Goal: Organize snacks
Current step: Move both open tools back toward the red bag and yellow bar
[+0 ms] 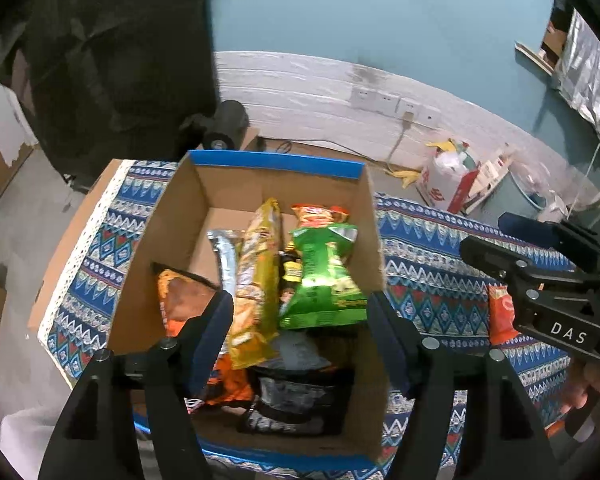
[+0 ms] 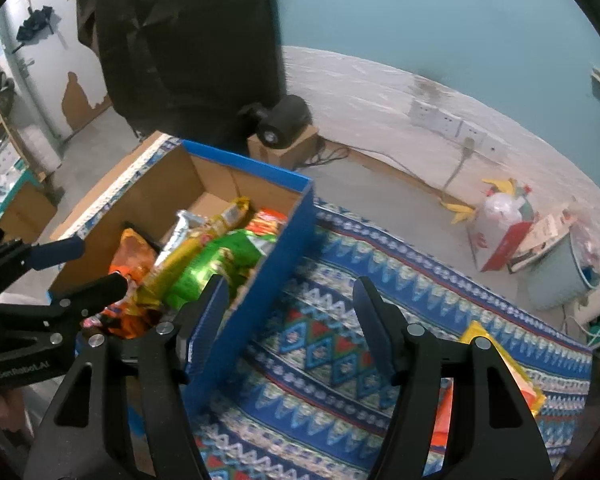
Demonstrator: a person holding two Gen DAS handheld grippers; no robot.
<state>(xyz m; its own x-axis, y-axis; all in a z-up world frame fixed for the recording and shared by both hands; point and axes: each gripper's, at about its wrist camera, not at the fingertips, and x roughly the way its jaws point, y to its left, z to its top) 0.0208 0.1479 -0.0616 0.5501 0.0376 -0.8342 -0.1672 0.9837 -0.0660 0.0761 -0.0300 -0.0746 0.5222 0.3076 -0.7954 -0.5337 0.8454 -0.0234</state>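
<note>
At lower right, orange packet (image 2: 444, 420) lay beside the spread, empty right claw (image 2: 294, 320); left claw (image 1: 300, 320) spread over box (image 1: 276, 164); approach flat.

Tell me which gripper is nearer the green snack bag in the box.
Left. The left gripper hangs open right over the green snack bag; the right gripper is open beyond the box's blue wall, over the cloth.

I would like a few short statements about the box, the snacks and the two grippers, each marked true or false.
1. The box holds several snack bags. True.
2. The green bag lies on the cloth outside the box. False: it is inside the box.
3. The left gripper is open and holds nothing. True.
4. The right gripper grips a yellow bag. False: it is open and empty.
5. The box stands on bare floor. False: it stands on the cloth.
</note>
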